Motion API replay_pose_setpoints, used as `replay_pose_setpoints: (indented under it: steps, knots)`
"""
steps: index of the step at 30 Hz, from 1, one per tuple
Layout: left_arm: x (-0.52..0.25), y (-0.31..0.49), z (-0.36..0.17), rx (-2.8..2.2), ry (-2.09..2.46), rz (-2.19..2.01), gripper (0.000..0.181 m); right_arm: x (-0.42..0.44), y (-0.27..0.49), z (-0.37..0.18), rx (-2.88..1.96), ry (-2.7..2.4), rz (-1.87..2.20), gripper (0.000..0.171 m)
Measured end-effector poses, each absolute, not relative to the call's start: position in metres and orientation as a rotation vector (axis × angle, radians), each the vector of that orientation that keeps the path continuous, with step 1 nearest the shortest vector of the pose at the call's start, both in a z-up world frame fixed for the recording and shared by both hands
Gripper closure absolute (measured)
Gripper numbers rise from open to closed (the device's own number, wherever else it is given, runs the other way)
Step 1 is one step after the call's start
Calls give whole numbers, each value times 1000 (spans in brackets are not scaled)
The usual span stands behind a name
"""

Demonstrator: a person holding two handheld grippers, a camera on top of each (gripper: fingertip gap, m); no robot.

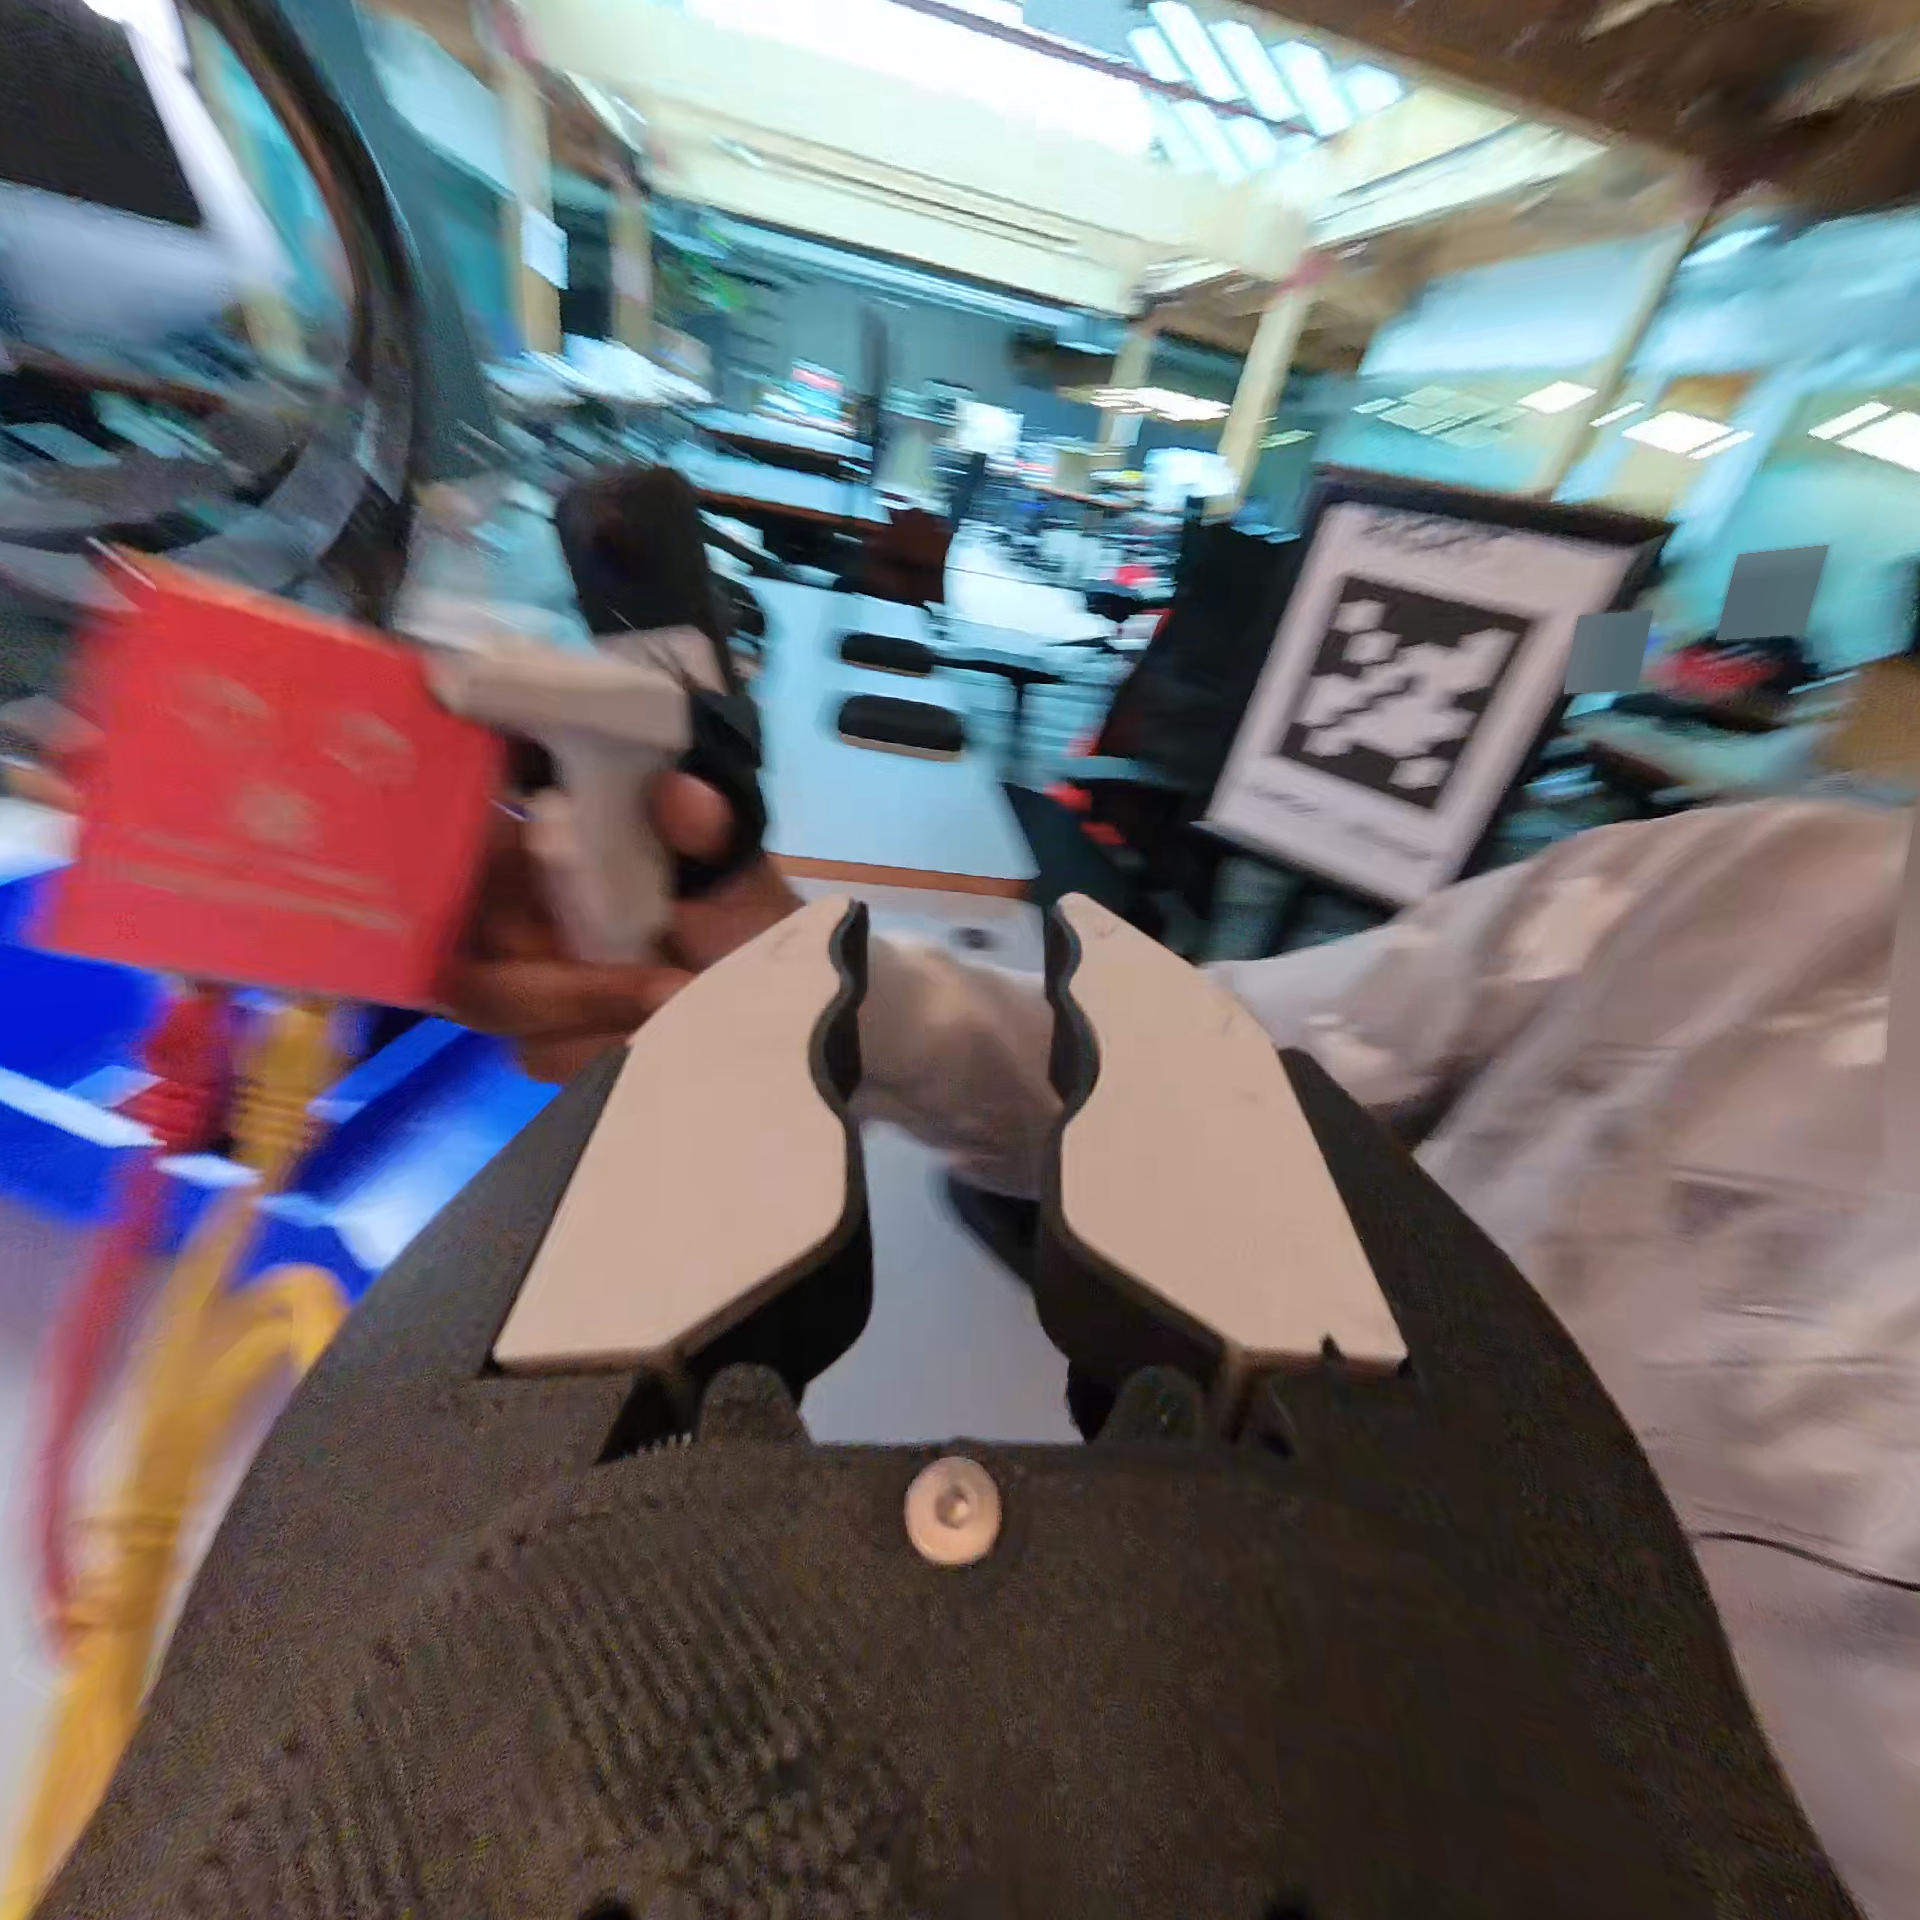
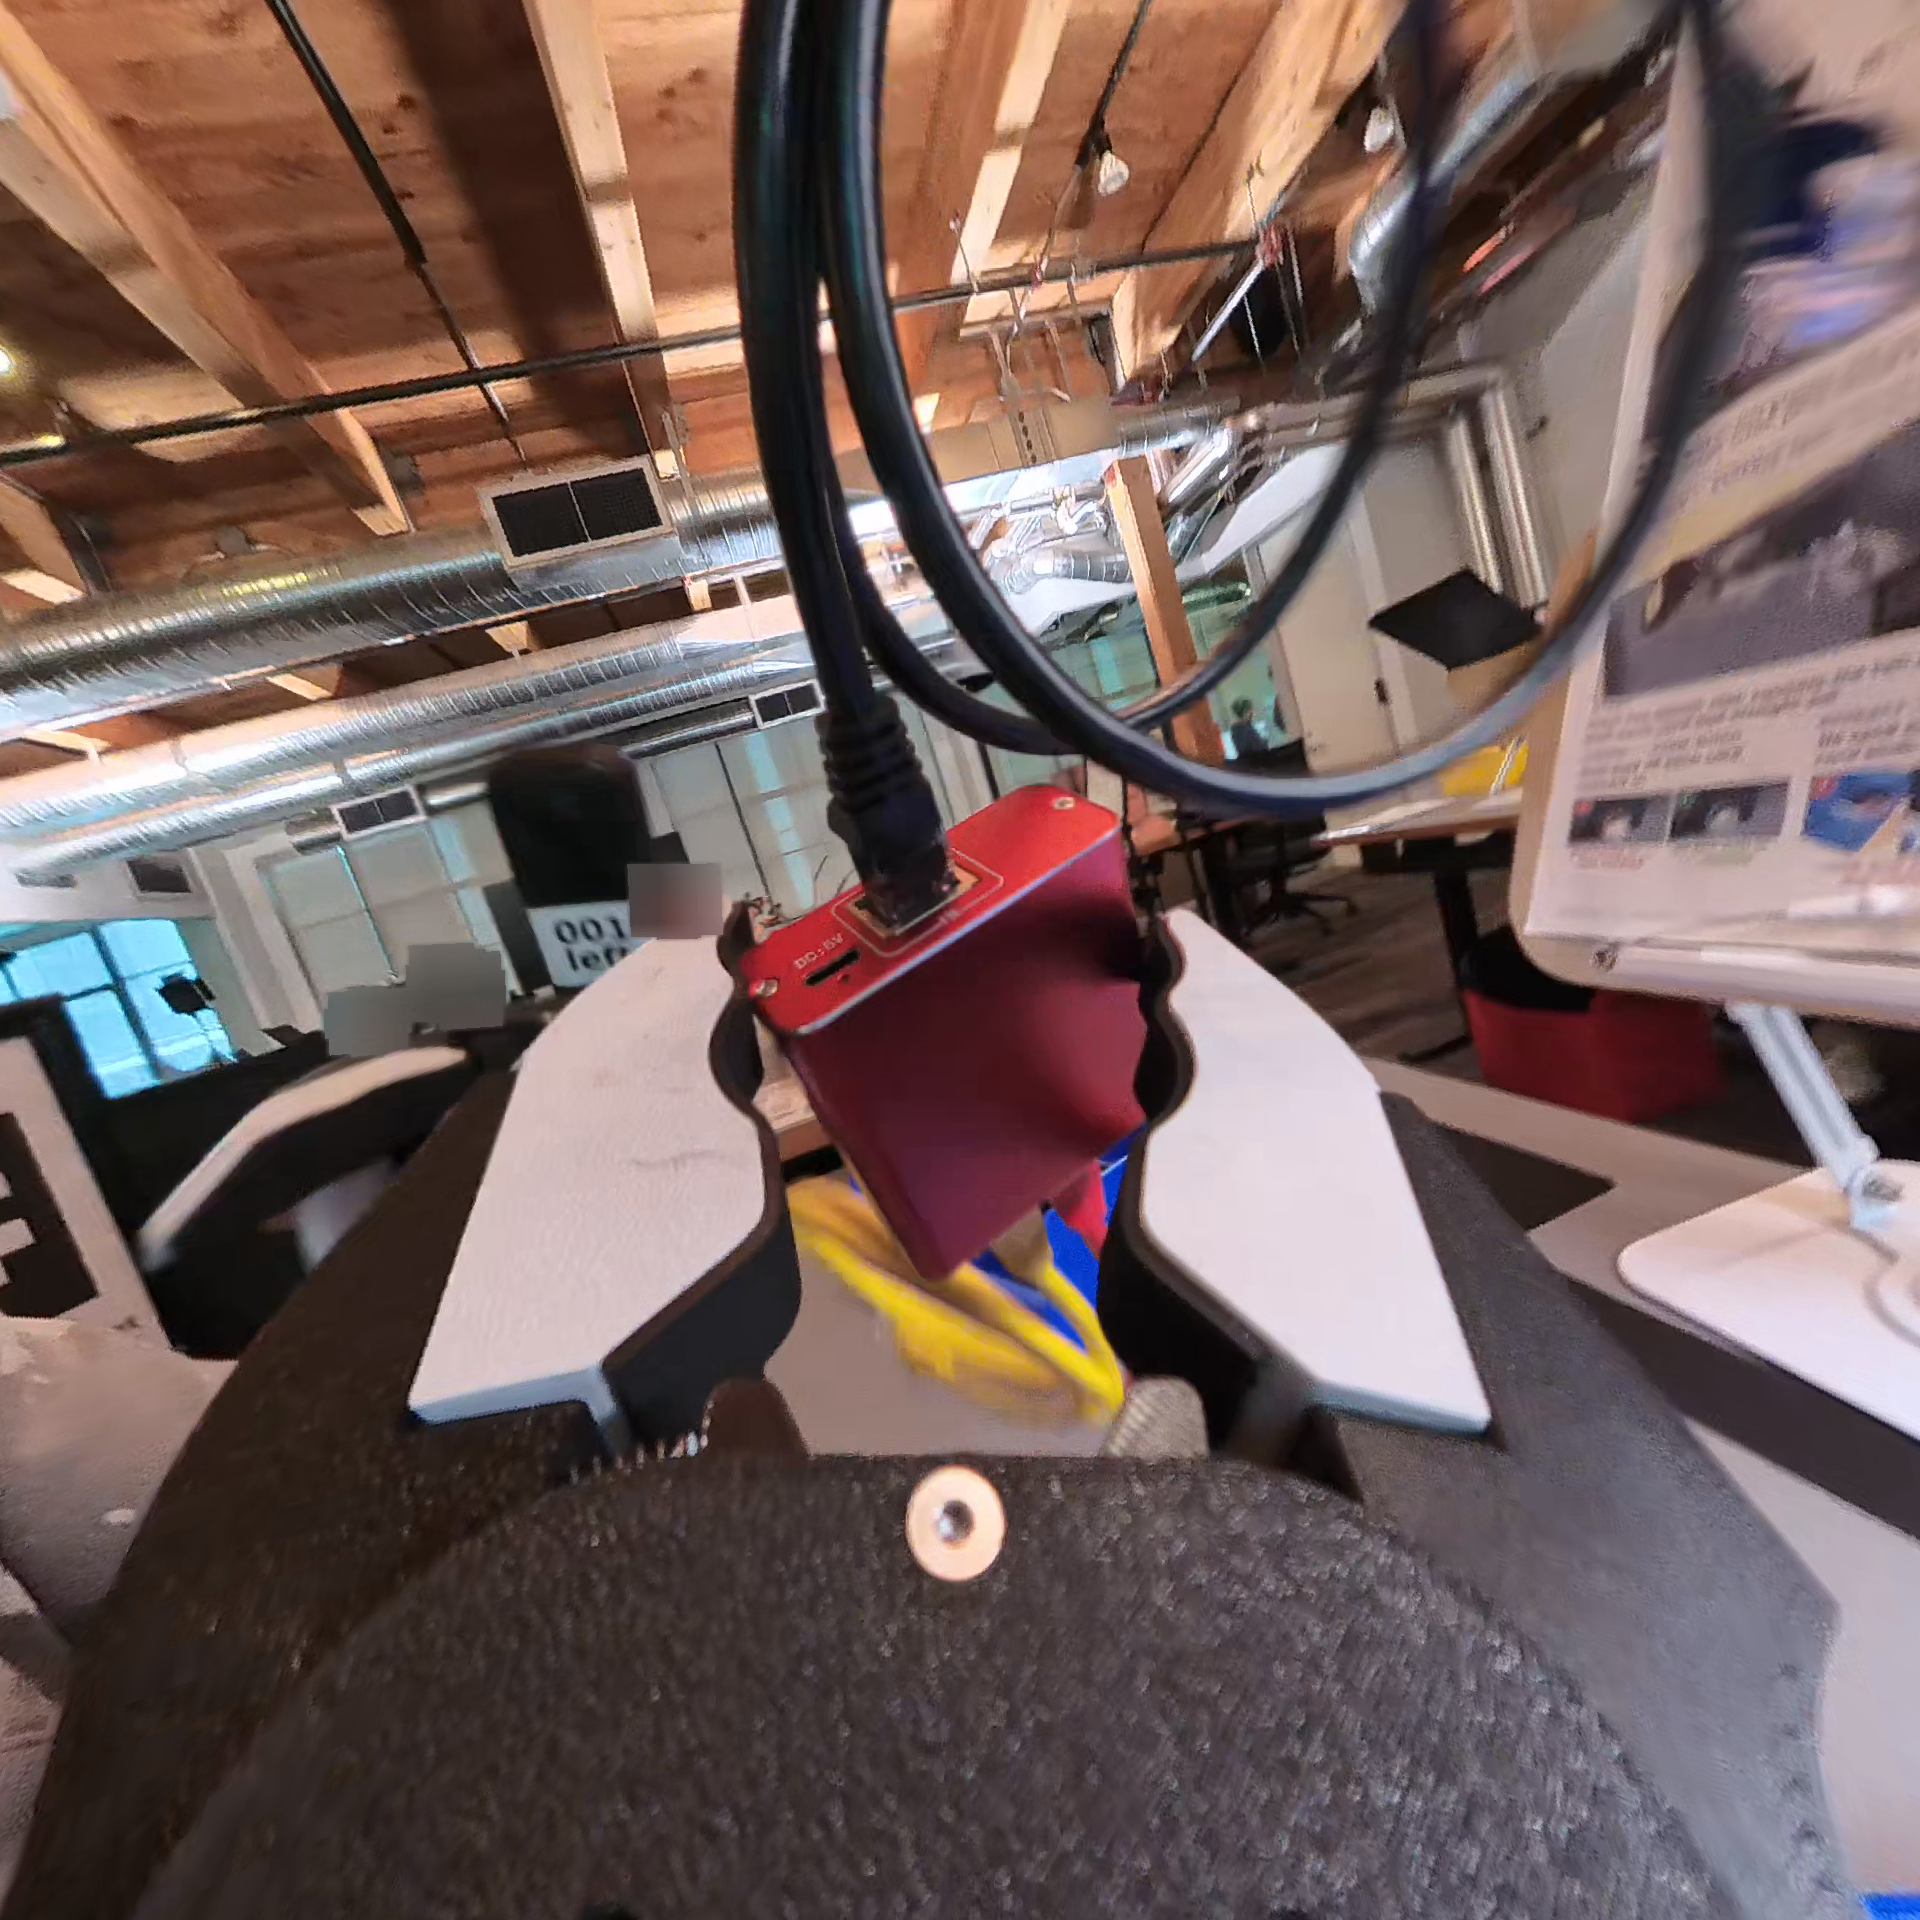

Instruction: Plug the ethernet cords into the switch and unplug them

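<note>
A red switch (image 2: 956, 1060) is clamped between my right gripper's (image 2: 951, 956) fingers and held up in the air, tilted. A black ethernet cord (image 2: 883, 821) is plugged into its upper face and loops overhead. Yellow cords (image 2: 935, 1299) and a red cord (image 2: 1086, 1205) hang from its lower end. In the blurred left wrist view the switch (image 1: 270, 779) is at the left, with the red cord (image 1: 187, 1039) and a yellow cord (image 1: 281, 1070) beneath it. My left gripper (image 1: 954, 935) is open and empty, to the right of the switch and apart from it.
A person's light sleeve (image 1: 1558, 1143) fills the right of the left wrist view. A black-and-white marker board (image 1: 1392, 686) stands behind. A blue surface (image 1: 94, 1039) lies under the cords. A white stand with a printed page (image 2: 1745, 727) and its base (image 2: 1766, 1278) are at the right.
</note>
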State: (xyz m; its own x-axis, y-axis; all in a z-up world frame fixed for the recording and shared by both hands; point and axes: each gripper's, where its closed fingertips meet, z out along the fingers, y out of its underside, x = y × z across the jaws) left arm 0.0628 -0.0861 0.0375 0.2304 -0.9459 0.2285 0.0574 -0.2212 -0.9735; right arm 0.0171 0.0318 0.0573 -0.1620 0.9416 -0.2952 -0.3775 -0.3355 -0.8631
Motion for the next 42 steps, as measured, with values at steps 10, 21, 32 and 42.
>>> replay_pose_setpoints:
  steps: [10, 21, 32, 42]
  knots:
    - [99, -34, -16, -1463, 437, -1687, 138, 25, 25, 40, -1089, -1160, 1143, 146]
    - [40, 9, -36, -1490, 547, -1088, 132, 22, -10, 60, -908, -1180, 1281, 145]
    - [0, -31, -14, -1679, 977, -736, 154, 11, -28, 24, -992, -1448, 1293, 143]
    - [-18, -51, -6, -1743, 1038, -609, 149, -17, -54, -17, -996, -1648, 1277, 143]
